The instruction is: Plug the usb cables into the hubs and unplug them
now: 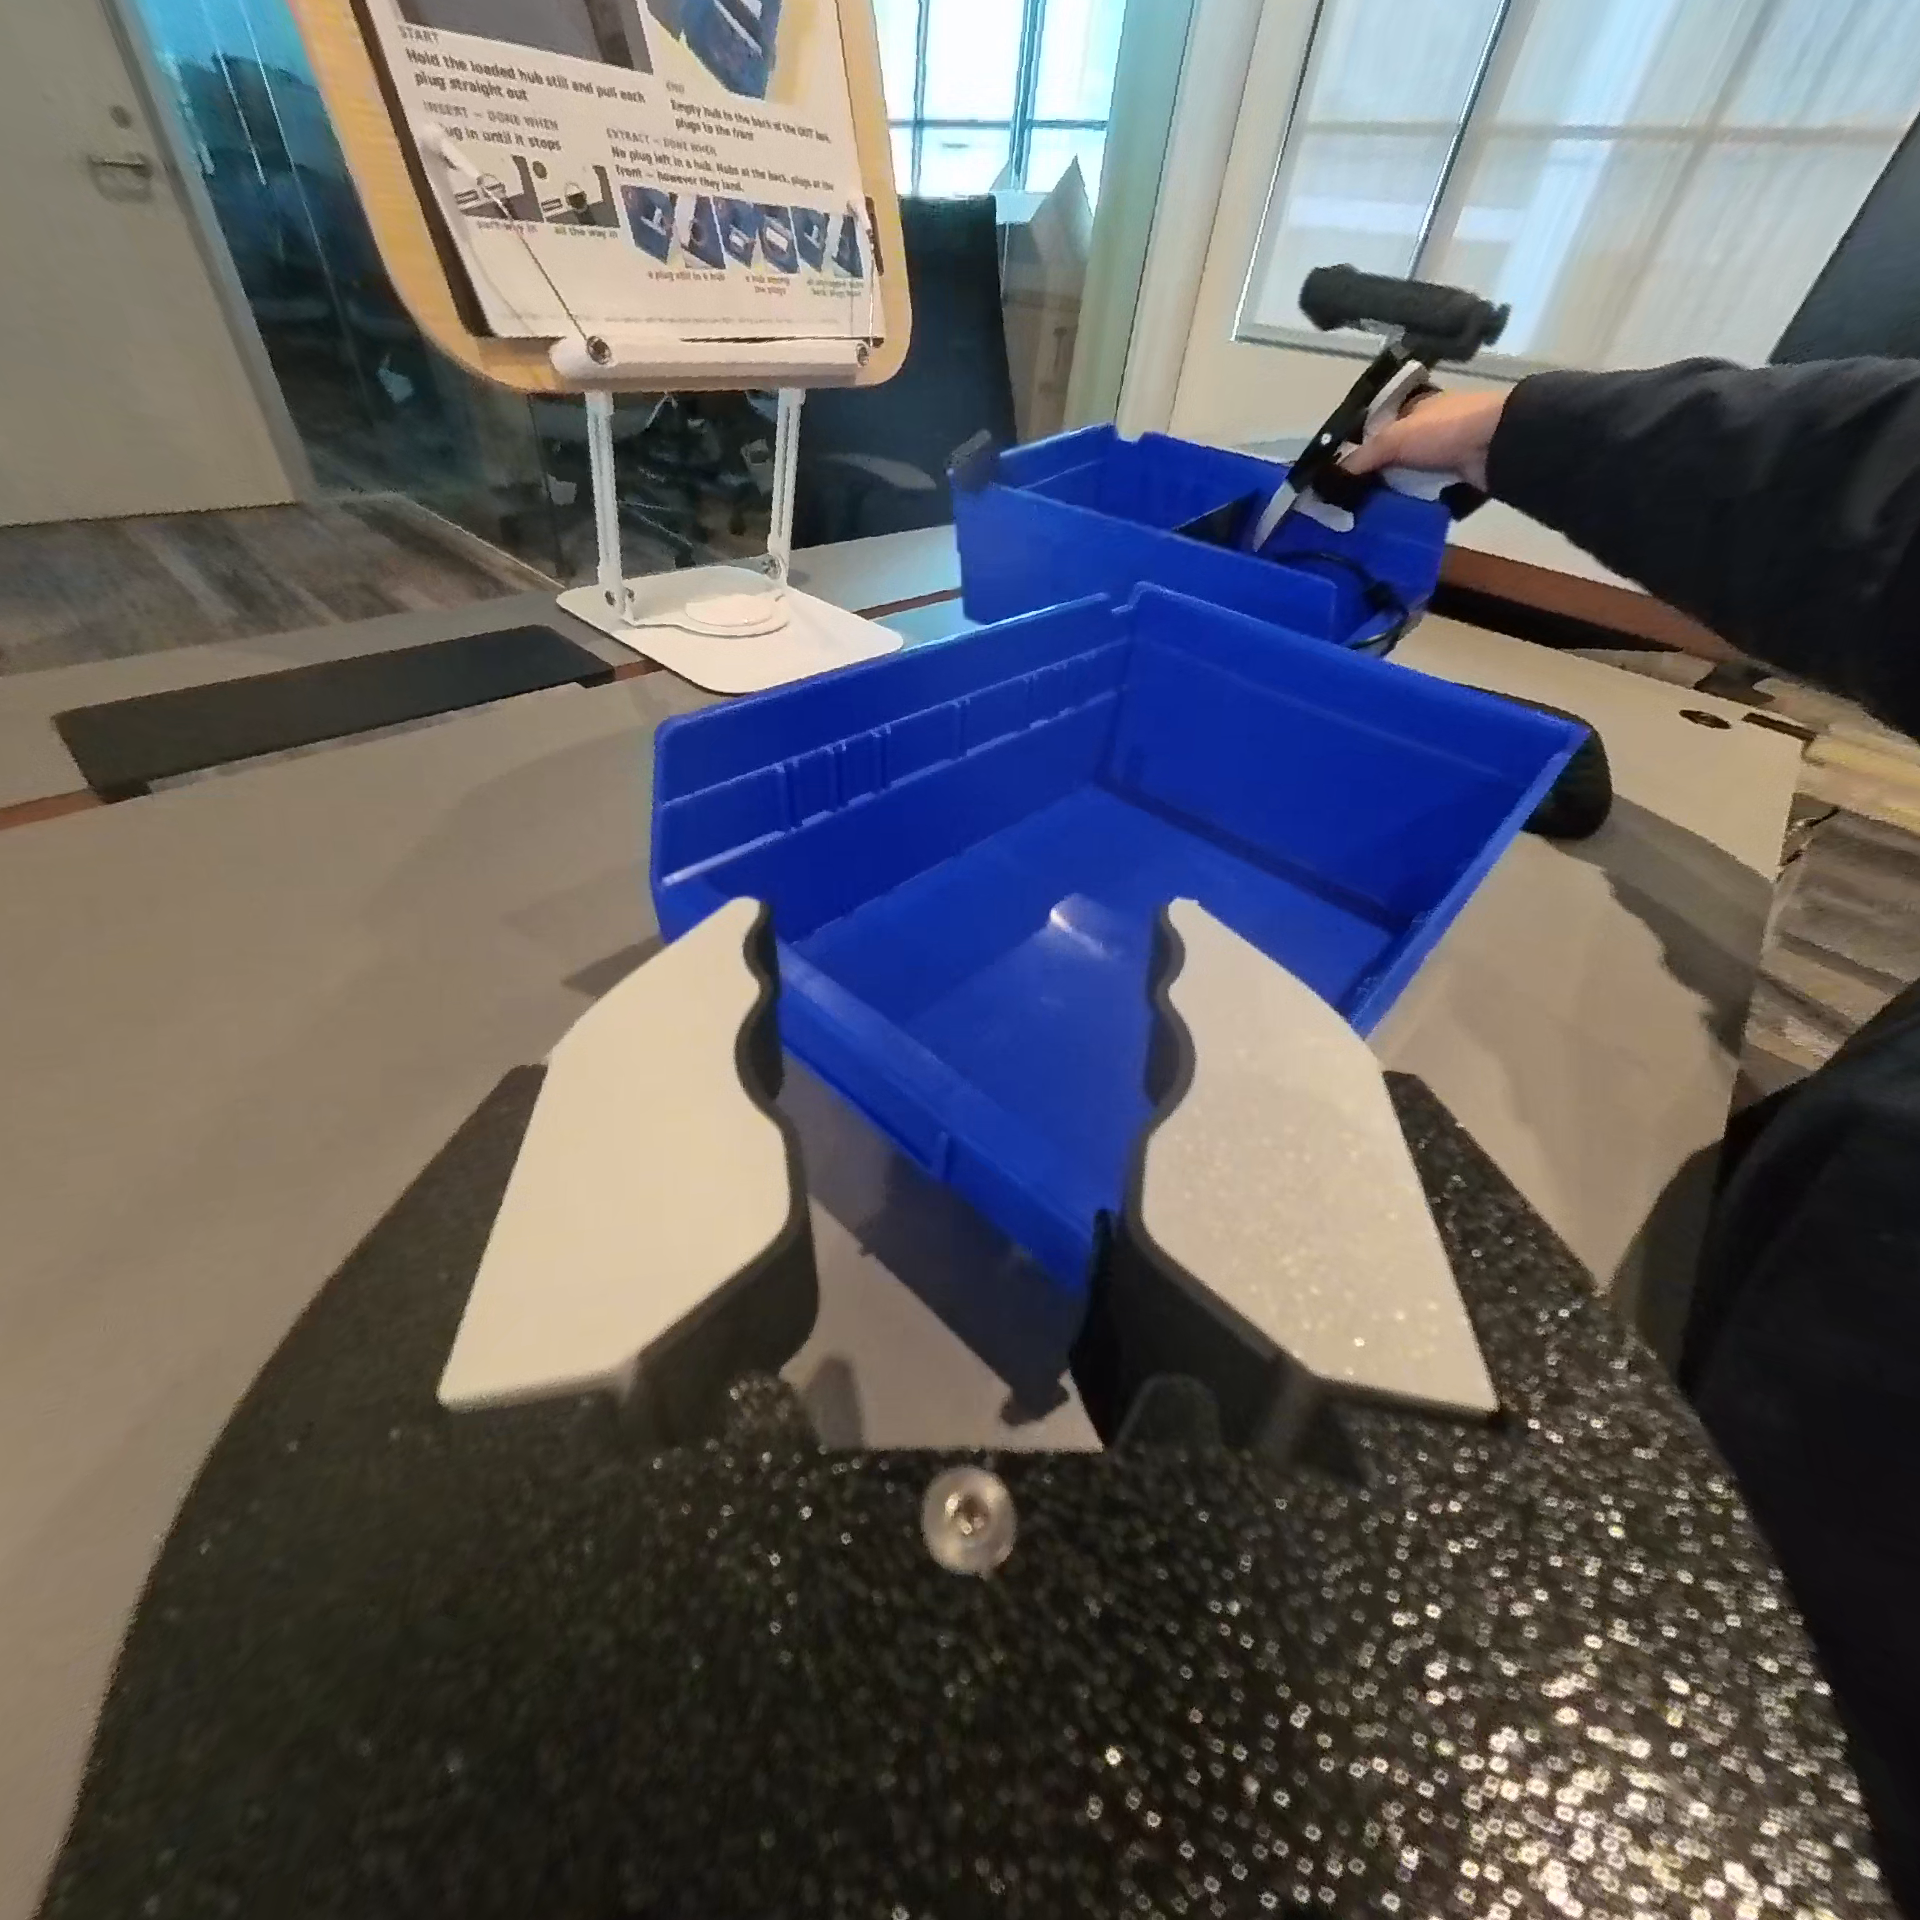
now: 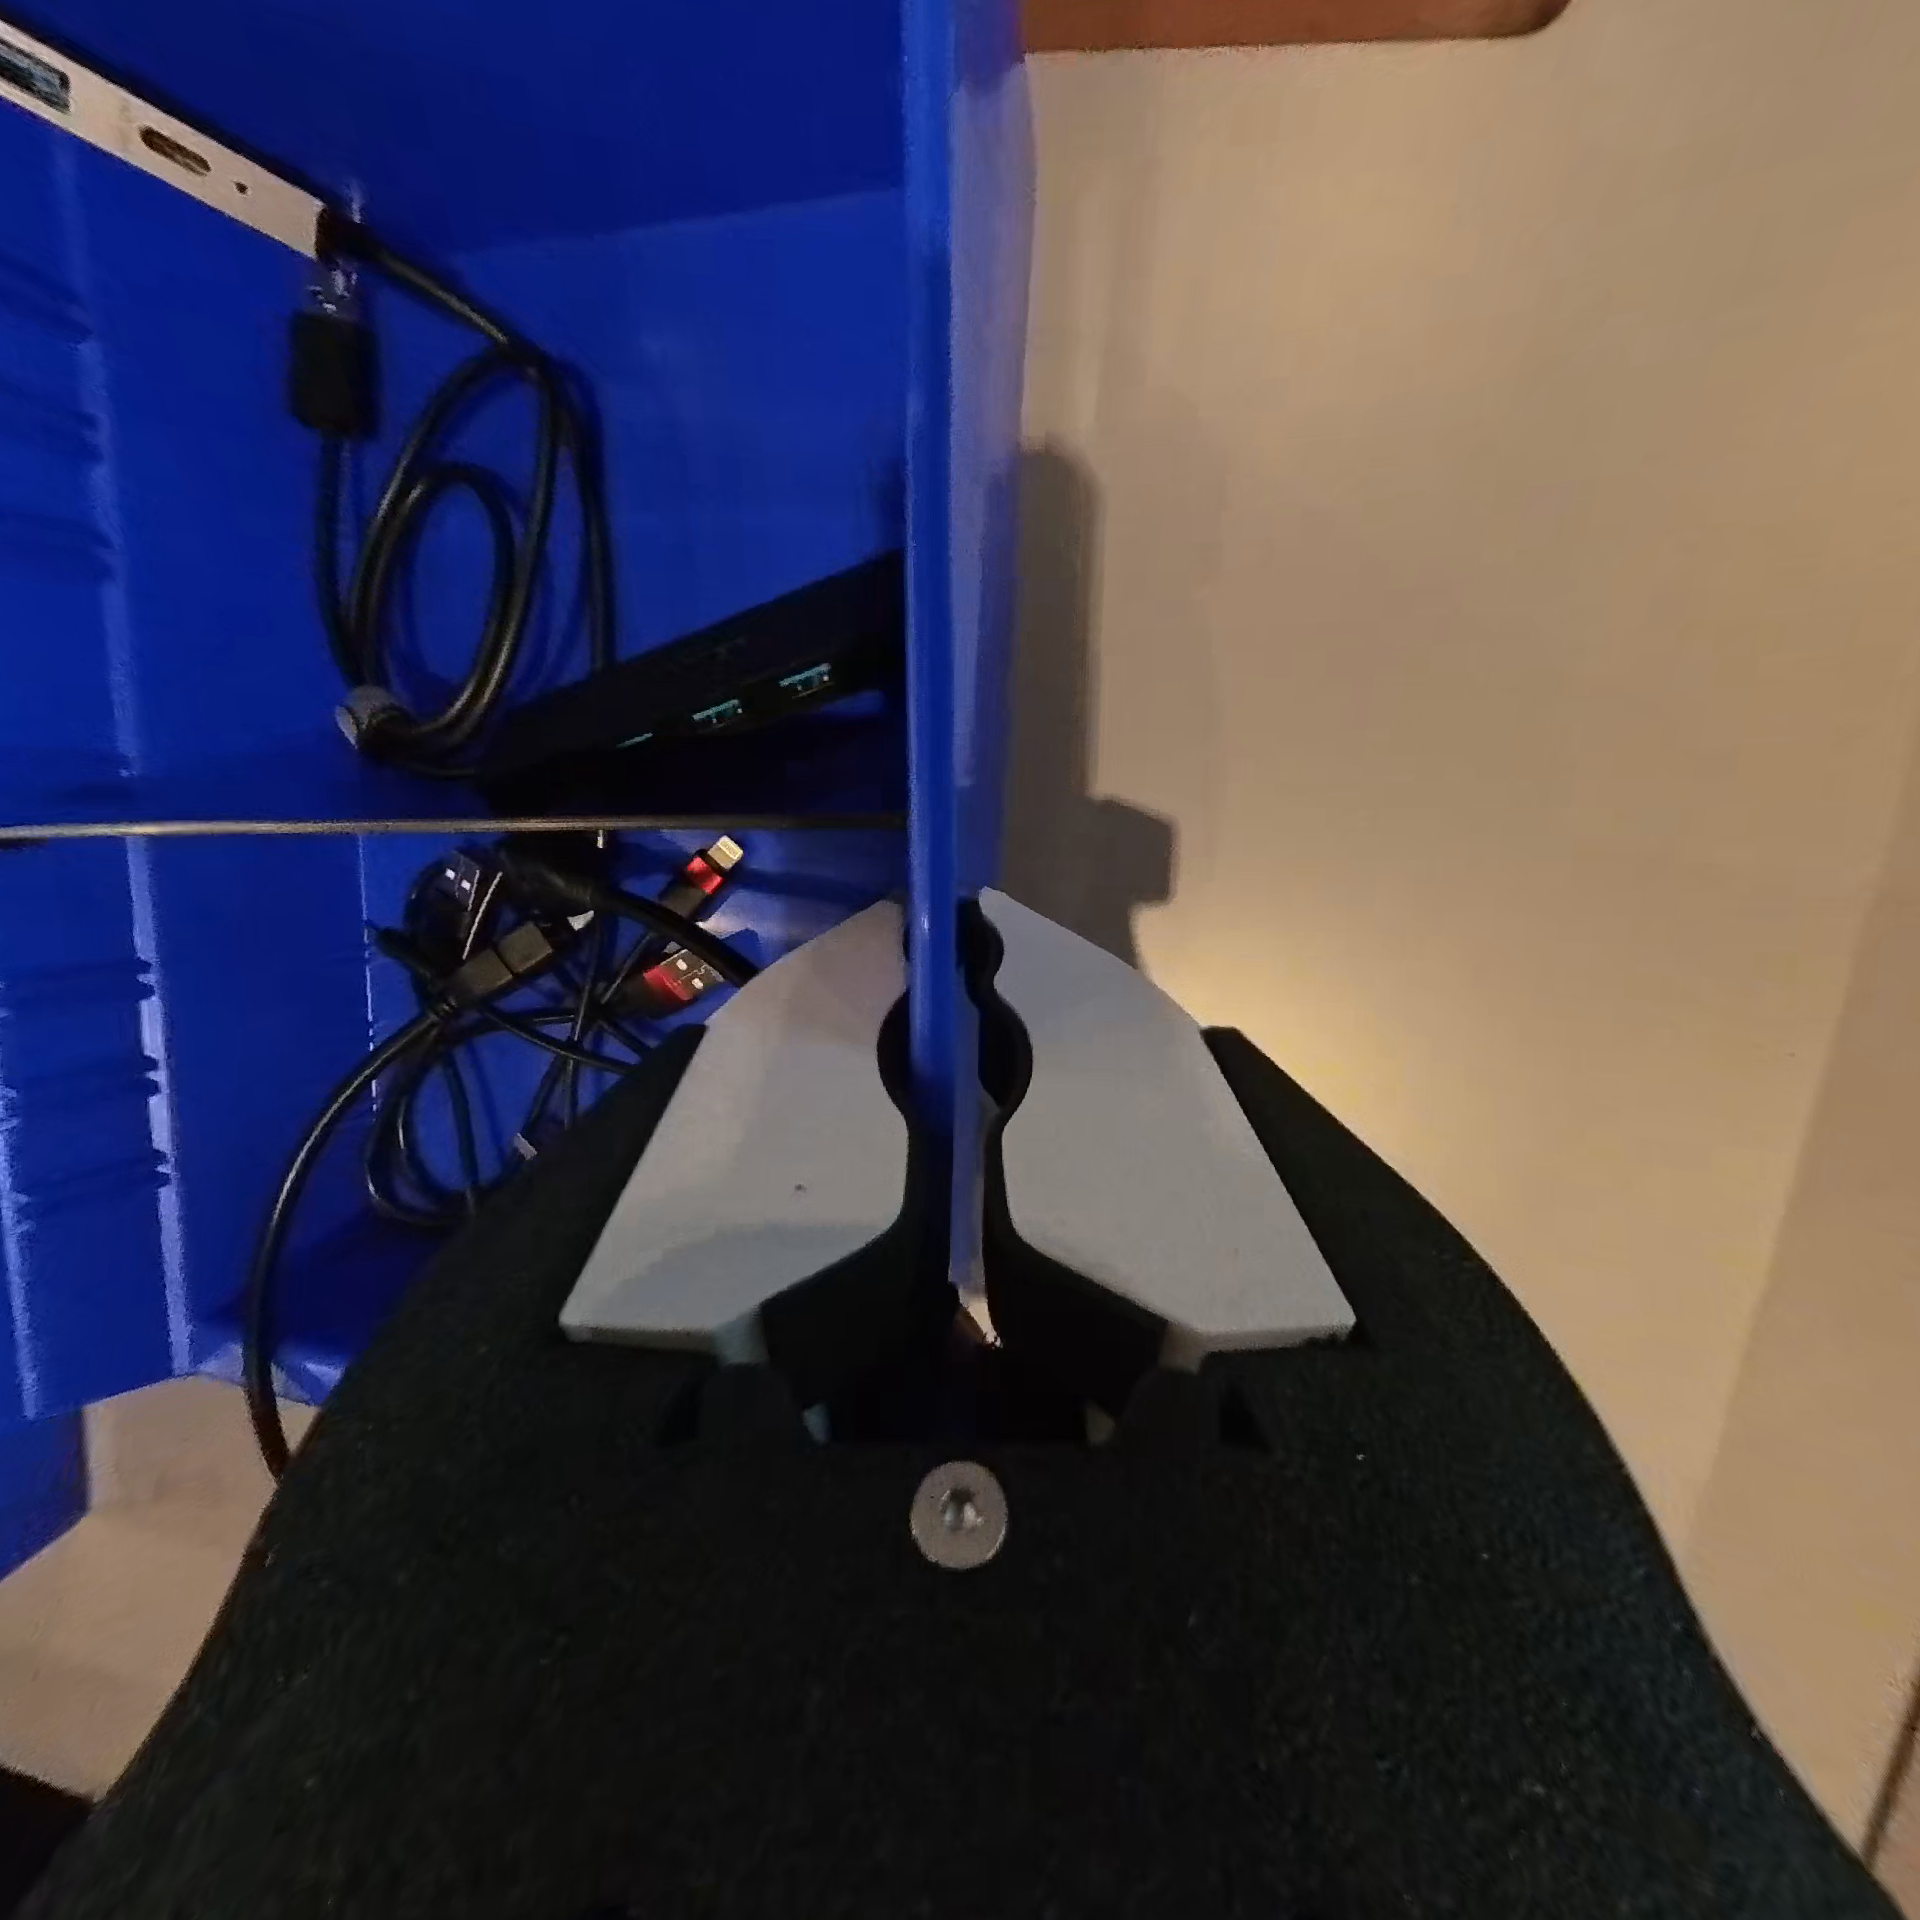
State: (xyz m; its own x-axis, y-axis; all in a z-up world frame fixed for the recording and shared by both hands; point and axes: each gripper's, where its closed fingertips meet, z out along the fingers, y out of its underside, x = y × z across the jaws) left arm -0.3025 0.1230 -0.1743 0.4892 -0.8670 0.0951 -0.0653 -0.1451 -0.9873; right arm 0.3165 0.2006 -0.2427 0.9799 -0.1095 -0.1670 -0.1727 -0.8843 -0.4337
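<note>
On the grey table [image 1: 312,987], far to the left of the near blue bin [image 1: 1195,790], lies a flat black pad [image 1: 332,707]. Behind the bin and a little to its left stands a white stand [image 1: 717,623] that holds a sheet of instructions [image 1: 644,166].

The left gripper [image 1: 961,997] is released: its two grey fingers [image 1: 644,1143] stand wide apart, above the near corner of this bin, and nothing is between them. The inside of the near bin shows only its blue floor.

Behind the near bin, to the right, is the far blue bin [image 1: 1143,520]. A person's hand [image 1: 1423,436] in a dark sleeve [image 1: 1704,488] holds the right gripper [image 2: 951,997] there. This gripper is clenched on the side wall [image 2: 940,520] of the far bin; one finger is inside the bin and one outside, and the thin wall runs between them.

The task's things are all in this far bin. A thin divider [image 2: 447,827] splits it. In the farther part lie a silver hub [image 2: 156,145] at the upper left, a coiled black cable [image 2: 468,540] below it, and a black hub [image 2: 727,686] that leans against the gripped wall. In the nearer part, close to the gripper, lies a tangle of cables [image 2: 488,997], some black and some with red plugs [image 2: 675,971]. One black cable hangs over the low front edge onto the table.
</note>
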